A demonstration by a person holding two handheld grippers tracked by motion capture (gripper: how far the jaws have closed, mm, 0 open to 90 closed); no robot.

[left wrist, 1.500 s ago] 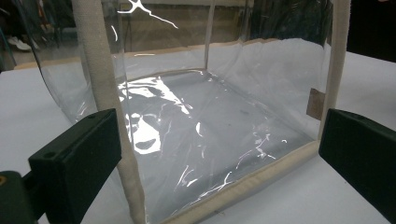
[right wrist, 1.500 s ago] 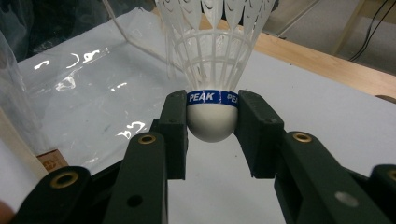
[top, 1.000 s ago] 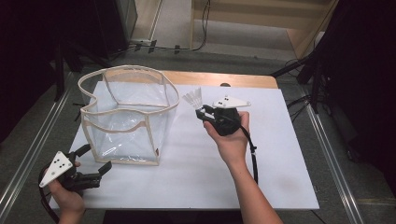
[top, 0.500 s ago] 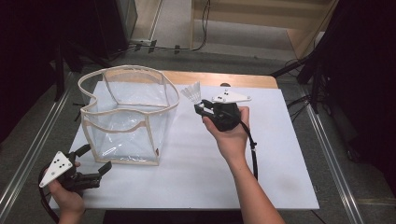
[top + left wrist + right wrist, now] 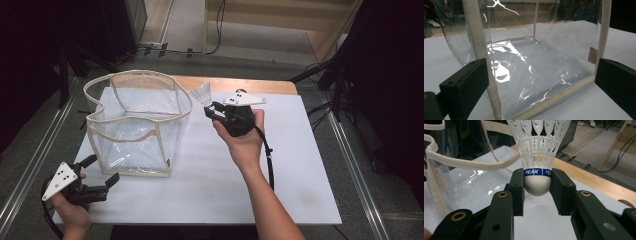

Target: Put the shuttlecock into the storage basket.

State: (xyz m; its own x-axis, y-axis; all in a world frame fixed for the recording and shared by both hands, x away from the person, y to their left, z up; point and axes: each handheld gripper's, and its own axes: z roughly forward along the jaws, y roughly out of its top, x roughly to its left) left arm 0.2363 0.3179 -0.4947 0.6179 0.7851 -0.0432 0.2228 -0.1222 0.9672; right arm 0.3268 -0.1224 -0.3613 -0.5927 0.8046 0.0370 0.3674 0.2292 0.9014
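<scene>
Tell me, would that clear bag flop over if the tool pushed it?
Probably it would give rather than slide. The clear bag has thin, wrinkled see-through walls, and its cloth-trimmed rim already sags and waves, so it looks soft. It is empty, so likely light. The wide flat base may keep it from tipping.

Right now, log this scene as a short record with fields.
held item: white shuttlecock, blue band reading PEAK, cork base between the pads
right gripper: shut on the shuttlecock, beside the bag's rim
left gripper: open, by the bag's near corner, apart from it
container: clear plastic bag with cream trim, upright, open at the top
surface: white table
</scene>
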